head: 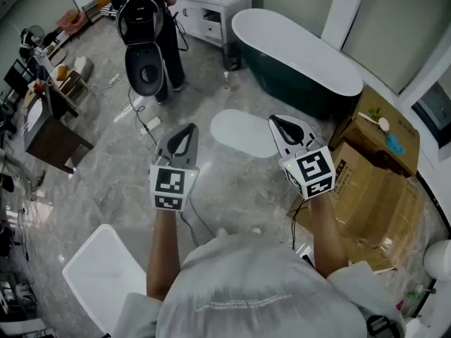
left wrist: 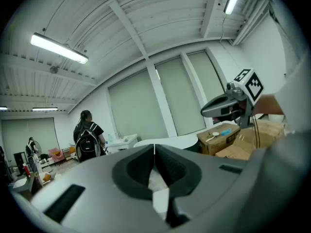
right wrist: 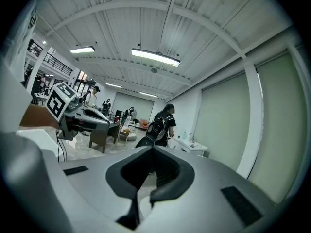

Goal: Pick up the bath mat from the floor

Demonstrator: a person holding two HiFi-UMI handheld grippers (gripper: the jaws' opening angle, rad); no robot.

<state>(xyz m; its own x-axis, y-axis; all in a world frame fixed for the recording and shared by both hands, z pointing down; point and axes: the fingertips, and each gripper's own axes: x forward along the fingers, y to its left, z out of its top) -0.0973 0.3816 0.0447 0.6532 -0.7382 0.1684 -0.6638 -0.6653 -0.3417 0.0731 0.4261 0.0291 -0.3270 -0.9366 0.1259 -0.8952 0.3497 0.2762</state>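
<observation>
A pale oval bath mat [head: 243, 133] lies flat on the grey marbled floor, just in front of the dark green bathtub [head: 299, 65]. My left gripper [head: 189, 129] is held up at the mat's left, shut and empty. The right gripper [head: 280, 123] hovers over the mat's right end, also shut with nothing in it. In the left gripper view the left gripper [left wrist: 154, 152] points out level across the room, its jaws meeting, with the right gripper [left wrist: 228, 107] off to the right. The right gripper view shows the right gripper [right wrist: 151, 152] closed and the left gripper [right wrist: 92, 116] at its left.
Cardboard boxes [head: 373, 167] stand at the right beside the tub. A person with a black backpack [head: 144, 34] stands by a white vanity [head: 211, 9] at the back. A dark desk [head: 49, 136] is at the left, a white bin [head: 99, 273] near my left side.
</observation>
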